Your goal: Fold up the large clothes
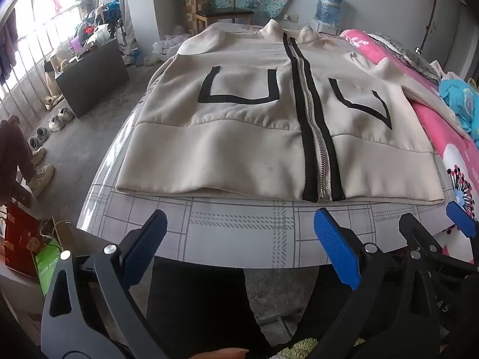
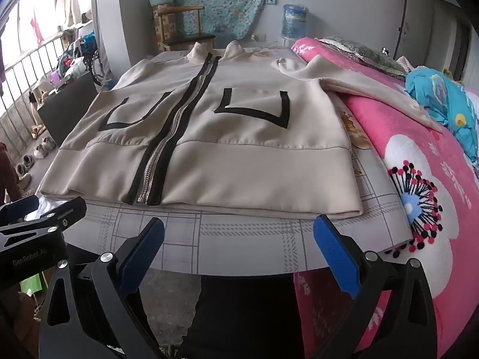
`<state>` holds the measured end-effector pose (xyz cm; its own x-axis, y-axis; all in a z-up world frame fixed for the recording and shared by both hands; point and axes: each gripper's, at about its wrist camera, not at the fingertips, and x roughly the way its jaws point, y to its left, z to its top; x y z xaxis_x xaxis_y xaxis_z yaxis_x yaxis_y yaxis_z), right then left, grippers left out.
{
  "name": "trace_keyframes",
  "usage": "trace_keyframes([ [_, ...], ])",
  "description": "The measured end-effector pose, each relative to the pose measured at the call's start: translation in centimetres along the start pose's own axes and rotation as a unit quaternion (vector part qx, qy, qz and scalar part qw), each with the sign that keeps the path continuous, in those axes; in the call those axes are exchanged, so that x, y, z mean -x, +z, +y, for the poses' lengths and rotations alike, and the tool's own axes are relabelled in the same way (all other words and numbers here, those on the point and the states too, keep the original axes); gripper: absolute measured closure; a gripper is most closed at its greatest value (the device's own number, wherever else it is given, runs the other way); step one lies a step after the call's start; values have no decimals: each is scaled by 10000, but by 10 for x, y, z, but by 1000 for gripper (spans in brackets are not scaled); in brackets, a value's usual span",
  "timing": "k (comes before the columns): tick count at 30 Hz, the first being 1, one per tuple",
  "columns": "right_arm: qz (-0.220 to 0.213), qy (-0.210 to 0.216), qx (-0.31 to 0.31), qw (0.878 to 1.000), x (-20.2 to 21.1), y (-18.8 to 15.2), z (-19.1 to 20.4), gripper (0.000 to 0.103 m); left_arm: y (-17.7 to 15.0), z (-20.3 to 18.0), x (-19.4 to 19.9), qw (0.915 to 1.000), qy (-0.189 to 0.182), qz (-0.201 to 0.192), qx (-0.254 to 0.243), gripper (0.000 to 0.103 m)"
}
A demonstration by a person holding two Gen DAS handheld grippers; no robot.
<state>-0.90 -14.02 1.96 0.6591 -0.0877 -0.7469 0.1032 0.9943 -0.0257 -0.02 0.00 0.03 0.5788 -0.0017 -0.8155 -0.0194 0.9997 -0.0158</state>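
Note:
A beige zip-up jacket [image 1: 239,137] with black trim and a silver zipper lies flat, front up, on the checked table [image 1: 239,233]; its hem faces me. It also shows in the right wrist view [image 2: 239,161]. Its right sleeve [image 2: 359,89] drapes onto the pink blanket. My left gripper [image 1: 239,233] is open and empty, just short of the hem near the table's front edge. My right gripper [image 2: 239,239] is open and empty, beside it to the right, also short of the hem. The right gripper's fingers [image 1: 461,221] show at the left view's right edge.
A pink flowered blanket [image 2: 419,179] covers the bed right of the table, with blue cloth [image 2: 443,101] on it. A black cabinet [image 1: 92,80] and shoes [image 1: 57,119] stand on the floor at left. A chair [image 1: 221,9] and water bottle [image 1: 329,6] stand behind.

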Motion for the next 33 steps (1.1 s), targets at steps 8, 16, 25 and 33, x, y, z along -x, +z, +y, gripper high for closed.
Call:
trace_keyframes([
  [8, 16, -30, -31, 10000, 1, 1, 2, 6, 0, 0, 1, 10000, -5, 12, 4, 8],
  [16, 30, 2, 9, 10000, 1, 2, 5, 6, 0, 0, 1, 10000, -17, 14, 21, 8],
  [25, 49, -39, 77, 10000, 3, 6, 10, 6, 3, 9, 0, 10000, -11, 12, 19, 8],
  [33, 58, -73, 69, 9999, 2, 6, 8, 6, 2, 9, -1, 10000, -20, 14, 37, 8],
])
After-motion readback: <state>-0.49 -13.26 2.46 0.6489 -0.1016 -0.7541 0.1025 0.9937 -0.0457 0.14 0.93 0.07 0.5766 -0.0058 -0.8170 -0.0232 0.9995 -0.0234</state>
